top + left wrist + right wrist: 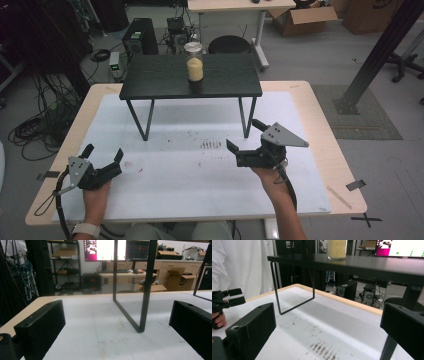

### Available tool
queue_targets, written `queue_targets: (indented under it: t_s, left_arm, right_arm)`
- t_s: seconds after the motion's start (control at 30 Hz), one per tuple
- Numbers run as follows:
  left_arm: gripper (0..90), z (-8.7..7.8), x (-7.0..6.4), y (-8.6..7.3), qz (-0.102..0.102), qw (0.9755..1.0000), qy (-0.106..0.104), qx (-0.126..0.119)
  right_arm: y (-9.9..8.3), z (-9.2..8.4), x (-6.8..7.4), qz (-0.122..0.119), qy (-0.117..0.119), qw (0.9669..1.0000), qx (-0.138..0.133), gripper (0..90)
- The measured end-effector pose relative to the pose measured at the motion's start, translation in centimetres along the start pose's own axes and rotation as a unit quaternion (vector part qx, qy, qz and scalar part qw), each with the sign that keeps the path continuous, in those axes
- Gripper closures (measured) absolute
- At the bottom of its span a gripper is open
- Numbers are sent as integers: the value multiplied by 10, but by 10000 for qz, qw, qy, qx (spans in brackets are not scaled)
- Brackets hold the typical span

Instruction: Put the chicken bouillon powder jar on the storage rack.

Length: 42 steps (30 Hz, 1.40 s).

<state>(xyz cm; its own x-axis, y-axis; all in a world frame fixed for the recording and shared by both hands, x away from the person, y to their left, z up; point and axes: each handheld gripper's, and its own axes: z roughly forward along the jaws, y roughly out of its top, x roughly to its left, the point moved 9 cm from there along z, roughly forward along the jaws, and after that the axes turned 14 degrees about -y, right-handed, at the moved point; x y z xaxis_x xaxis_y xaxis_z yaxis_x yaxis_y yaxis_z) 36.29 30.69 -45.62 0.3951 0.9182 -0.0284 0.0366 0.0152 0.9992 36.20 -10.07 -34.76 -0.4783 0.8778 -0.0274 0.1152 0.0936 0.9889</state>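
Both grippers, left (104, 158) and right (243, 136), hover released and empty over the white mat (175, 190). The jar (194, 62) stands far off atop the black stand (150, 82); a hasty reach could topple it.

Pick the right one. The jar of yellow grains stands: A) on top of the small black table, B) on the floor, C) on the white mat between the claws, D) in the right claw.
A: the jar stands upright on the small black table, apart from both open claws.
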Motion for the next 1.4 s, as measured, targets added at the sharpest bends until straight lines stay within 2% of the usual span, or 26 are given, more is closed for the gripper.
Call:
queue_targets:
  t_s: [0.43, 0.57, 1.4]
  left_arm:
    - [9, 0, 0, 0, 9, 10000, 2, 0]
    - [9, 0, 0, 0, 12, 10000, 4, 3]
    - [11, 0, 0, 0, 21, 10000, 9, 23]
  right_arm:
    - [-43, -8, -13, 125, -200, 9997, 37, 2]
    - [-56, -10, -19, 248, -234, 9994, 60, 2]
    - [-101, -9, -39, 567, -603, 9965, 106, 1]
